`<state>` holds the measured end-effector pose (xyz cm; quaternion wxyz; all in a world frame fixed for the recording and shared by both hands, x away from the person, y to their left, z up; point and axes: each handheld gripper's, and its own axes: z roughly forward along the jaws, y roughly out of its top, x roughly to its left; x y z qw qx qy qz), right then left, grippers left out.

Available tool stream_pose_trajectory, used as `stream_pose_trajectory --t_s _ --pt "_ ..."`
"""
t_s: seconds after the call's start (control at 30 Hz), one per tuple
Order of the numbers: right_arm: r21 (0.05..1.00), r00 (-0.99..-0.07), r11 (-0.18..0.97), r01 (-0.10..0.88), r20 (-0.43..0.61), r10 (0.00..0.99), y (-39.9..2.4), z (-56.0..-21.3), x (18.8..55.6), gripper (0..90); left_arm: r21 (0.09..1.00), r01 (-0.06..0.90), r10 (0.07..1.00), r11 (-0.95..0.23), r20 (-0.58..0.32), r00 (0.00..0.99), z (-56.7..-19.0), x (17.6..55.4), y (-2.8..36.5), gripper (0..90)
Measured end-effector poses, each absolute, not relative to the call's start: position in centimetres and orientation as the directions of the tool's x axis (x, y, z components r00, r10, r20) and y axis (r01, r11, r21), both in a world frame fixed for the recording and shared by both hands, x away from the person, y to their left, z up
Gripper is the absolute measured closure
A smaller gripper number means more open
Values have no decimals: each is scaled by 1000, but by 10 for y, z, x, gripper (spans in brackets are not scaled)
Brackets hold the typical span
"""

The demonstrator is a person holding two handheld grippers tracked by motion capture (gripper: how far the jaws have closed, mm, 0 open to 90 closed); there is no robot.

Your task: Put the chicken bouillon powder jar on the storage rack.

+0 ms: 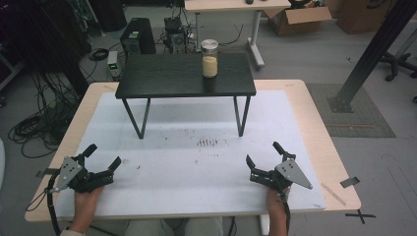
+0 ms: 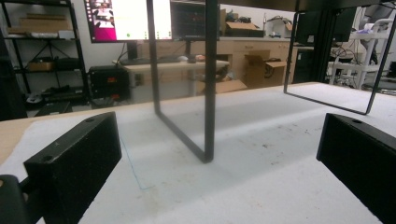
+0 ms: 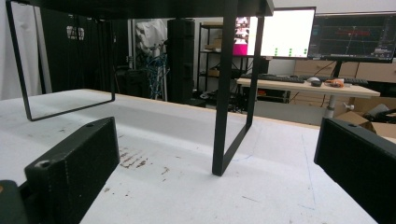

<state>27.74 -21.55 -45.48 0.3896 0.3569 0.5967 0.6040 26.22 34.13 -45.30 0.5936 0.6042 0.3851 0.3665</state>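
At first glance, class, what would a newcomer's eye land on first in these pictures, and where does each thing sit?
The eye goes first to the glass jar with a pale yellowish filling and a metal lid, standing upright alone toward the right of the black raised shelf. That shelf stands on thin black legs at the far side of the stained white mat. Nearer the person, the left hand-held gripper and right hand-held gripper rest open on the mat, well apart.

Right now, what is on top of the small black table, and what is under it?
A lidded glass jar with a yellowish filling stands upright near the right rear of the black table. Beneath is bare white mat with brown specks; the strip directly under the tabletop is hidden.
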Motion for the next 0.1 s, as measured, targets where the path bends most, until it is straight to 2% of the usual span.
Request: stream_pose_trajectory --t_s 0.1 --pt "999 -442 15 -43 -32 896 -216 -455 278 0 1000 28 901 -2 -10 433 -453 262 341 3"
